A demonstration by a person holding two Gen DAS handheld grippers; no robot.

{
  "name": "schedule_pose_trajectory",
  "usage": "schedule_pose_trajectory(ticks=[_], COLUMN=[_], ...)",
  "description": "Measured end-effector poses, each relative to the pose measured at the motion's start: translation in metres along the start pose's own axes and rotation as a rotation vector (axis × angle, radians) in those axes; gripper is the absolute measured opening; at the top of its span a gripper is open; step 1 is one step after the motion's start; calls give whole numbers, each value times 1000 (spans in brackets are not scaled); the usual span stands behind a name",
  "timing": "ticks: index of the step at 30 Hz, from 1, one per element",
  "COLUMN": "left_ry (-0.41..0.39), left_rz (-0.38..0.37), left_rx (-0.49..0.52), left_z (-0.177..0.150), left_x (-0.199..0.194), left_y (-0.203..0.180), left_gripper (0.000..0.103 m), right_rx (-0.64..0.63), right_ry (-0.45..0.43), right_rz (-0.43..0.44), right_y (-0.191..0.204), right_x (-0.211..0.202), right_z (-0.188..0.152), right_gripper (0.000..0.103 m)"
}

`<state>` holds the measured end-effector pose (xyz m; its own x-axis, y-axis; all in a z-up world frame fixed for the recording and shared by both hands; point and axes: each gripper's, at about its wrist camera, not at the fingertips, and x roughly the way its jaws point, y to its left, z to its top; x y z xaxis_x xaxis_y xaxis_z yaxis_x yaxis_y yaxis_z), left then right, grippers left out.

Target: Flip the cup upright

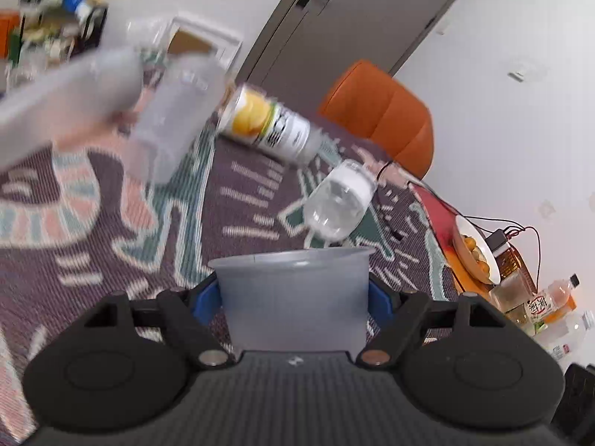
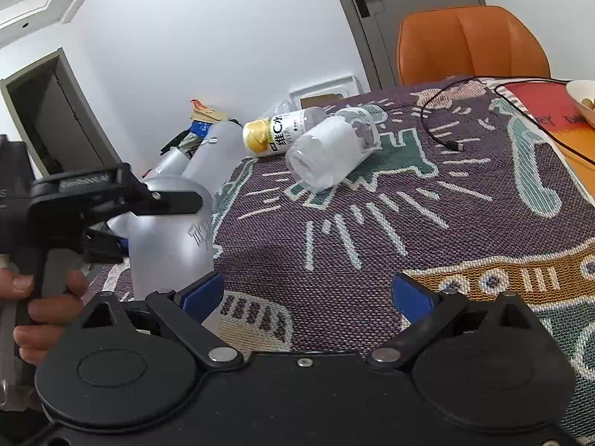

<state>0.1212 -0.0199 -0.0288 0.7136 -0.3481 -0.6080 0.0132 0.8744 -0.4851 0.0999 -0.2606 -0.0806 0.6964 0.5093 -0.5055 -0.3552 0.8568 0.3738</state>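
My left gripper (image 1: 293, 297) is shut on a frosted translucent plastic cup (image 1: 293, 293), its blue pads pressed on both sides of the cup's wall. In the right wrist view the same cup (image 2: 171, 238) hangs tilted in the left gripper (image 2: 122, 219) above the table's left edge; which end is up I cannot tell. My right gripper (image 2: 308, 293) is open and empty, low over the patterned tablecloth (image 2: 372, 241).
A clear bottle with a white label (image 2: 331, 148) and a yellow-capped bottle (image 2: 282, 132) lie on their sides on the cloth. Two more frosted cups (image 2: 215, 156) stand behind the held one. A black cable (image 2: 438, 126), a fruit bowl (image 1: 476, 249) and an orange chair (image 2: 468, 44) are at the right.
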Motion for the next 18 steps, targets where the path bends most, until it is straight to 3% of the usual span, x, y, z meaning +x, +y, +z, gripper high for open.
schedule_pose_trajectory(ticks=[11, 18], left_ry=[-216, -254], left_rz=[77, 114], left_rx=[279, 371], left_z=[-16, -26], left_x=[-44, -48], left_y=[-42, -53], left_gripper=[77, 77], right_rx=[-34, -45], right_ry=[-32, -48], right_rz=[10, 10], right_y=[15, 18], right_x=[-10, -15], right_z=[1, 1], right_gripper=[99, 99])
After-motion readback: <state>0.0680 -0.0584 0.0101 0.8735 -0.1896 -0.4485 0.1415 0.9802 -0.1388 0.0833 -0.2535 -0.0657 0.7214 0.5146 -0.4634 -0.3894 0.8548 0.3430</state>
